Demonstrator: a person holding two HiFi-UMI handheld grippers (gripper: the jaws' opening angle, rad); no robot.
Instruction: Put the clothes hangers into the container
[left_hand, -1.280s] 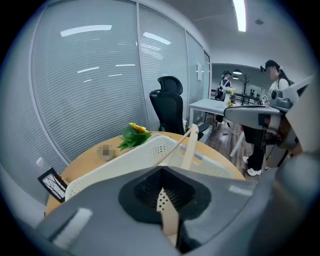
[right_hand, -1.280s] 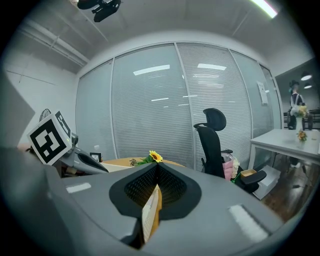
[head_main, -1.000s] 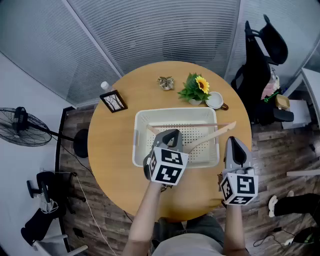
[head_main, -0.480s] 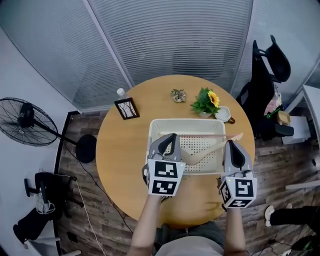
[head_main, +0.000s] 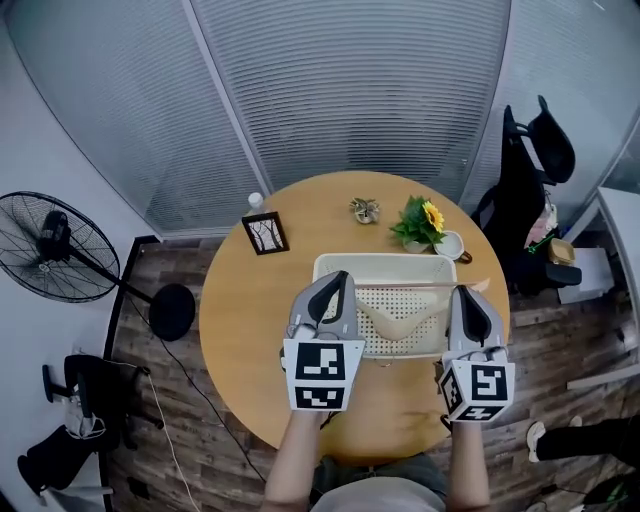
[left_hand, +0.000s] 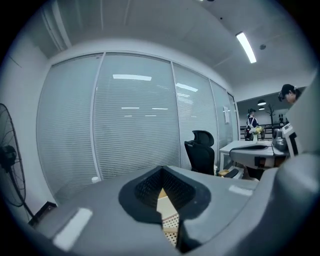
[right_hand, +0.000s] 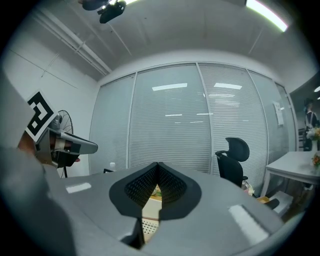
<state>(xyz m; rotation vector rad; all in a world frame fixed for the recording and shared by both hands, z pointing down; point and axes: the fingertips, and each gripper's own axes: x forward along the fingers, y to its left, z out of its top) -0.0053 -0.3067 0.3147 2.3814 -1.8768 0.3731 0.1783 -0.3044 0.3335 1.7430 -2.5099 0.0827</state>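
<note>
The left claw (head_main: 338, 278) has its jaws pressed together at the tips with nothing between them. It hangs over the near left rim of the white perforated plastic basket (head_main: 380, 259). In the left gripper view (left_hand: 161, 171) only the basket's holed floor shows through the hollow below the tips.

The right claw (head_main: 466, 293) is likewise closed and empty, and is at the basket's near right corner. The right gripper view (right_hand: 157, 165) confirms the tips meet.

The pale wooden clothes hanger (head_main: 400, 322) lies inside the basket, its thin bar running across toward the basket's right rim.

The basket sits on the round wooden table (head_main: 245, 310). Beyond the basket's far rim stand a potted sunflower (head_main: 421, 222) and a white mug (head_main: 447, 245). A small dark picture frame (head_main: 265, 233) stands to the basket's far left.
</note>
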